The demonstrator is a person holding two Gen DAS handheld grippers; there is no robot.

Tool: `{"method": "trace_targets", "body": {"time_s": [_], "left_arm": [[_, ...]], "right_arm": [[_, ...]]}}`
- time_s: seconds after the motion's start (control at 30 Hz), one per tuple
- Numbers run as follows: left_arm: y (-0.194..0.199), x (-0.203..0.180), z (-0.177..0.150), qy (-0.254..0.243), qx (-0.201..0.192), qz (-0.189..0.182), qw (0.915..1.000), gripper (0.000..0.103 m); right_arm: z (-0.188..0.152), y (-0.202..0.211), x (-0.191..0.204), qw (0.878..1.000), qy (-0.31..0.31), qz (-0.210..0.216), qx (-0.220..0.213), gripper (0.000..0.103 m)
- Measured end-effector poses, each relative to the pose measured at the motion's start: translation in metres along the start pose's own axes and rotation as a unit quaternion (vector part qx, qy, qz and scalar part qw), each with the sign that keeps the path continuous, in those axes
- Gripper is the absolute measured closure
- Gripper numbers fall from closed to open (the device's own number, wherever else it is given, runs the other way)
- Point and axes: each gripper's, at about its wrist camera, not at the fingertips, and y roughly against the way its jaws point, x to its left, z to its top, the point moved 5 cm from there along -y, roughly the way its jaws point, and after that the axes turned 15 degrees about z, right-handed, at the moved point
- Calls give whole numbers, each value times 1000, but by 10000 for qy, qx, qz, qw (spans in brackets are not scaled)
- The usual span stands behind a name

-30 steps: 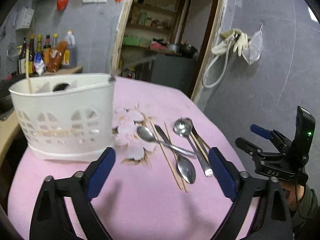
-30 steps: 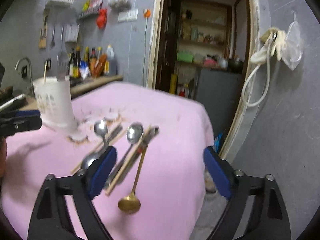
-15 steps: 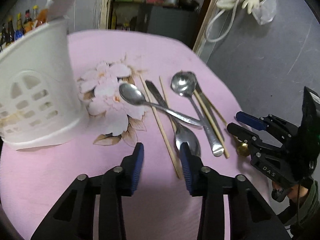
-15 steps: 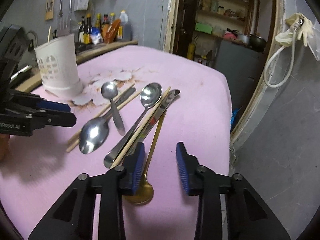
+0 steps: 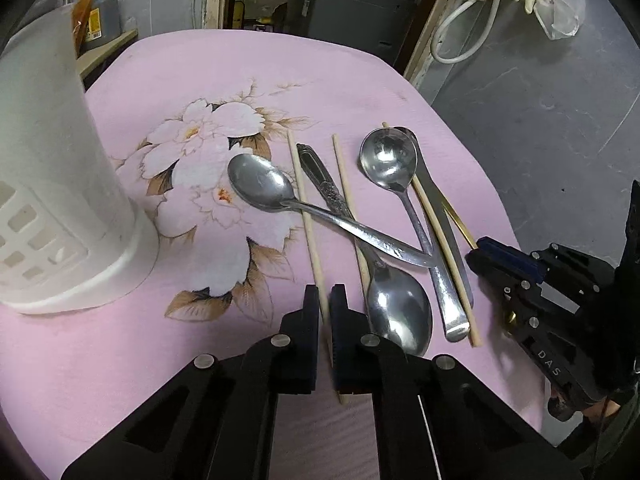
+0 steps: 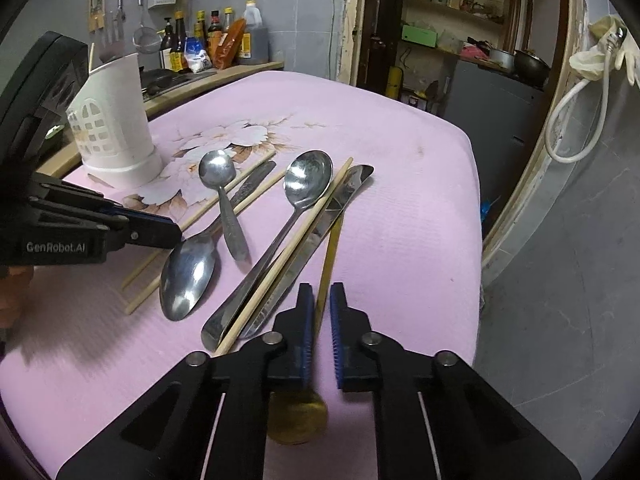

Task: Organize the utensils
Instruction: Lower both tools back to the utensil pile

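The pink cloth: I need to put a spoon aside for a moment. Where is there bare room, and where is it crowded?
Free: the far part of the pink cloth beyond the spoons, and its right side beside the gold spoon. Crowded: the middle, where spoons and chopsticks overlap, and the left by the white holder.

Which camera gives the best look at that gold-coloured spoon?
The right wrist view: the gold spoon shows its bowl and its handle running between the jaws. The left wrist view catches only a sliver of handle beside the other gripper.

"GenRobot.AI" on left tongs (image 6: 174, 236), "DAS" on right tongs (image 5: 486, 254)
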Motion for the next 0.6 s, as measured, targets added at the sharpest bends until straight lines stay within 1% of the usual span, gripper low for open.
{"method": "trace_targets", "body": {"time_s": [0.13, 0.23, 0.43, 0.6], "left_arm": [[7, 4, -9, -14, 69, -24, 10000, 100], [17, 8, -21, -79, 126, -74, 9999, 100], [37, 20, -44, -147, 272, -267, 9992, 100], [46, 25, -51, -330, 305, -290, 9986, 99]], "right_arm": [[-7, 7, 1, 9999, -100, 58, -23, 99], [-14, 15, 3, 9997, -205, 106, -23, 99], [-26, 29, 15, 9993, -290, 213, 59, 100], [-24, 24, 21, 9997, -66, 14, 223, 98]]}}
